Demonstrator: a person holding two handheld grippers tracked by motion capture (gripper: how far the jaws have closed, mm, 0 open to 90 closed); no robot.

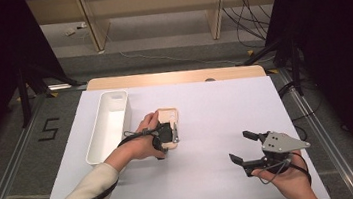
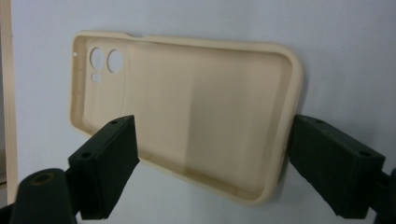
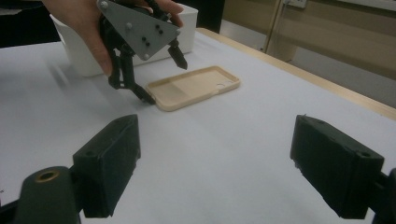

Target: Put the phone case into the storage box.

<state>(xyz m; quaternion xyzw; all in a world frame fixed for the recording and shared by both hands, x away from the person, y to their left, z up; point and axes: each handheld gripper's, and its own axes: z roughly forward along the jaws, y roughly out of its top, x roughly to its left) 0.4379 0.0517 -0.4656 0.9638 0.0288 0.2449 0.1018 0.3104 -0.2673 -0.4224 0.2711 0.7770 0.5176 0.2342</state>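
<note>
**Phone case straddled by left gripper, not yet gripped**

Left gripper (image 1: 168,136) sits low over the near end of a beige phone case (image 1: 169,118), carried by the person's left hand (image 1: 141,142), whose sleeve enters from the bottom left of the high view. In the left gripper view the two black jaws stand either side of the case (image 2: 187,112), wide apart. One jaw overlaps the case's long edge in that view; the other stands just beside the short end wall. Whether either pad touches the rim cannot be told, and no squeeze on the case is visible. The jaws read as released, with the case between them. In the right gripper view the same gripper (image 3: 161,77) shows its fingertips at the near end of the case (image 3: 196,86), one tip at the table, one above the rim.

The case lies flat on the white table cover (image 1: 207,126), hollow side up, camera cut-outs at the far end. It rests near the middle of the cover, just beside a white rectangular bin (image 1: 109,124) on its left.

Right gripper (image 1: 244,148) is held by the right hand (image 1: 287,180) at the near right of the table, well apart from the case. Its jaws are spread wide, with nothing between them.
</note>
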